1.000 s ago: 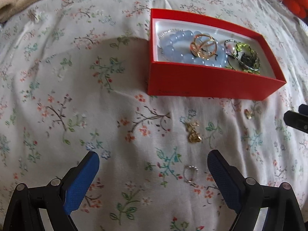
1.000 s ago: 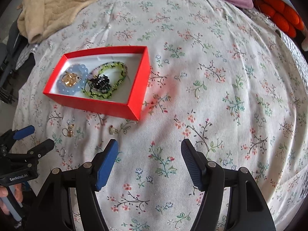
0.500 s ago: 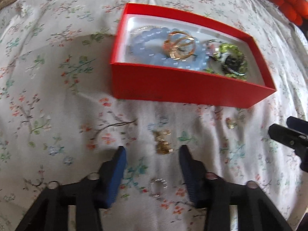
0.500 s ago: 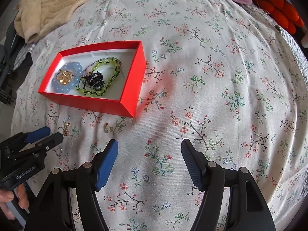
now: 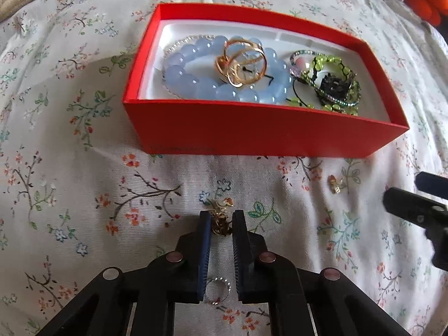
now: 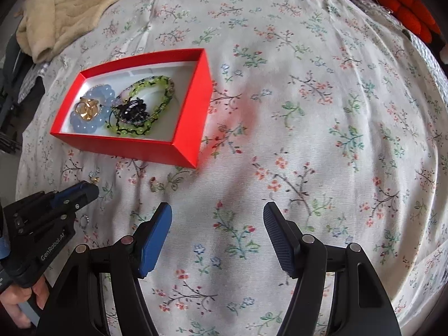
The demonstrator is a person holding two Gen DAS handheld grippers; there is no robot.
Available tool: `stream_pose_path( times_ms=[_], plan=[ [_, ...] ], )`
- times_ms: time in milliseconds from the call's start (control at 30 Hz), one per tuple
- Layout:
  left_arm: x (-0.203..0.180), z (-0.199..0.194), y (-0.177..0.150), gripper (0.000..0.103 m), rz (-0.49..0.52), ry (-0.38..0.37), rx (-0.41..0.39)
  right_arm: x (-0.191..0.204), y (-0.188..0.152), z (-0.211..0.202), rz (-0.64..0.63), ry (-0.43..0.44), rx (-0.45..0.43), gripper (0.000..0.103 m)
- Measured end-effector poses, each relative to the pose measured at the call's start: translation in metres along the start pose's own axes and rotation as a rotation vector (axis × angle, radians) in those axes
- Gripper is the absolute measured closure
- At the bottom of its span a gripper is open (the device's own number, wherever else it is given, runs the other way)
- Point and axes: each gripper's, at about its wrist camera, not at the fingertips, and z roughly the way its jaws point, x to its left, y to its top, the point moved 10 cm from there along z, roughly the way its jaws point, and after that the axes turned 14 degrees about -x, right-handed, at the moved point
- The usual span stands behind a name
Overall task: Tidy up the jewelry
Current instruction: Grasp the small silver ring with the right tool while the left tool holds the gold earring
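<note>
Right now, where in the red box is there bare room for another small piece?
In the red box, the white floor is bare at its right end, beside the green bracelet, and along the far wall. The left and middle are crowded: blue bead bracelet with gold rings on top.

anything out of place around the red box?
Yes: three small pieces lie loose on the bedspread, outside the red box: a gold earring between the closing left hand-held gripper jaws, a silver ring nearer the camera, another gold earring to its right.
</note>
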Motion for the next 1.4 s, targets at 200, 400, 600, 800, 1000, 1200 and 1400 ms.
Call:
stream_pose_path(
  times_ms=[200,400,600,800,1000,1200,1400],
  plan=[
    [0.020,-0.018,0.003,0.094,-0.022,-0.011,-0.025,0.018,0.001,0.008,-0.008,0.025,0.012,0.032],
    [0.041,-0.028,-0.002,0.094,-0.037,-0.007,-0.027,0.045,-0.007,0.012,-0.024,0.073,0.037,0.032],
    [0.064,-0.041,-0.013,0.094,-0.033,-0.003,-0.037,0.087,-0.026,0.012,-0.100,0.143,0.050,0.032],
    [0.089,-0.055,-0.032,0.094,-0.032,0.009,-0.040,0.130,-0.050,0.010,-0.218,0.201,-0.018,0.032],
    [0.109,-0.063,-0.049,0.094,-0.043,0.015,-0.036,0.140,-0.058,0.013,-0.277,0.158,-0.131,0.030],
    [0.119,-0.064,-0.056,0.094,-0.053,0.013,-0.034,0.147,-0.053,0.015,-0.305,0.145,-0.200,0.032],
    [0.128,-0.065,-0.061,0.093,-0.063,0.014,-0.033,0.157,-0.050,0.020,-0.361,0.132,-0.255,0.035]
  ],
)
